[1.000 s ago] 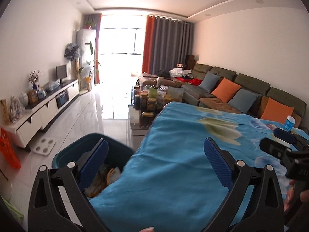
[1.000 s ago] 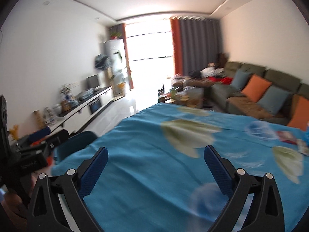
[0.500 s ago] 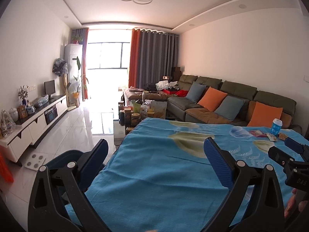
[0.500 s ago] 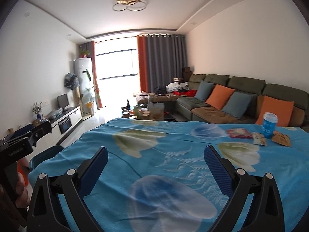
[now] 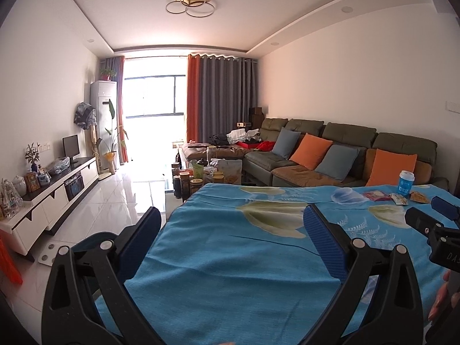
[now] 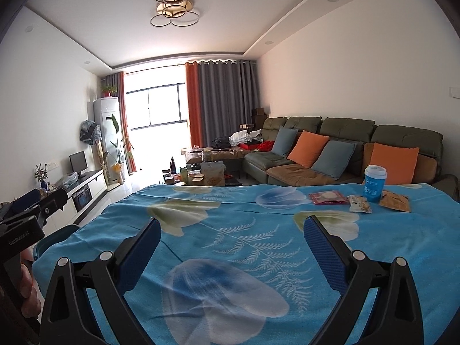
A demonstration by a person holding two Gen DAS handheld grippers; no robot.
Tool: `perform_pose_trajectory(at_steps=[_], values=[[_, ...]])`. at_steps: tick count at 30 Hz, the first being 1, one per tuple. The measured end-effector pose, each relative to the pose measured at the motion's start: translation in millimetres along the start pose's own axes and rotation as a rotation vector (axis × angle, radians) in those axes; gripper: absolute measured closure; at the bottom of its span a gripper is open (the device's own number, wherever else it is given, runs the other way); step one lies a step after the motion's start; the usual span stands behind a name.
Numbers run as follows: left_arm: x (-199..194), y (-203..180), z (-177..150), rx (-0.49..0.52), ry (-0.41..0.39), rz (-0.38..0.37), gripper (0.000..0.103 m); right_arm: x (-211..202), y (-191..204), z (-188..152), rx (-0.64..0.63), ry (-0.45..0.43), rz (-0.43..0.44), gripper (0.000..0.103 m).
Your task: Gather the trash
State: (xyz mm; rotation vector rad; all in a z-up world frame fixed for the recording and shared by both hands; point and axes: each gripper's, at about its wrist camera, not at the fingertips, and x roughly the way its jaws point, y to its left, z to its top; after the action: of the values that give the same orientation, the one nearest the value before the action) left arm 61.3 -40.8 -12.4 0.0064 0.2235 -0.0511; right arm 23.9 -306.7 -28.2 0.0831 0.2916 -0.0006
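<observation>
Trash lies at the far right of the blue flowered tablecloth [image 6: 230, 230]: a blue paper cup [image 6: 374, 183] standing upright, a red wrapper [image 6: 327, 197], a white snack wrapper [image 6: 359, 203] and a brown packet [image 6: 396, 201]. The same items show small in the left wrist view, cup [image 5: 406, 183] and red wrapper [image 5: 376, 195]. My right gripper [image 6: 232, 227] is open and empty over the near middle of the table, well short of the trash. My left gripper [image 5: 230, 224] is open and empty over the table's left part. A dark teal bin [image 5: 92, 237] stands beside the table's left edge.
A green sofa [image 6: 345, 149] with orange and blue cushions runs along the right wall behind the table. A cluttered coffee table [image 5: 201, 172] stands beyond the table's far edge. A white TV cabinet [image 5: 57, 198] lines the left wall. A white scale [image 5: 47, 254] lies on the tiled floor.
Both grippers have swung up and to the right, away from the bin. The bin's inside has dropped out of sight and the trash at the far right has come into view.
</observation>
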Motion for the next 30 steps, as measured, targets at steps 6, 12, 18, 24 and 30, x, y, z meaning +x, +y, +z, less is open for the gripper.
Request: perform_pose_trajectory(at_steps=[6,12,18,24,30], values=[[-2.0,-6.6,-1.9,0.016,0.001,-0.005,0.006,-6.2,-0.9,1.0,0.007,-0.01,-0.003,0.007],[-3.8,-7.6,-2.6,0.012,0.005,-0.003,0.006,-9.4,-0.9,1.0,-0.009,-0.018,-0.006,0.007],[-2.7,-8.7,-3.8,0.016,0.009,-0.006,0.006,-8.8,-1.9,1.4,-0.011,-0.017,-0.009,0.007],[-2.5,-8.8,-4.9,0.015,0.004,-0.003,0.006,-8.3,-2.5,1.6,-0.012,-0.019,-0.012,0.007],[-3.6,-10.6,-4.3,0.021,-0.006,-0.002,0.006,-8.4,-3.8,2.2,-0.011,-0.021,-0.015,0.007]])
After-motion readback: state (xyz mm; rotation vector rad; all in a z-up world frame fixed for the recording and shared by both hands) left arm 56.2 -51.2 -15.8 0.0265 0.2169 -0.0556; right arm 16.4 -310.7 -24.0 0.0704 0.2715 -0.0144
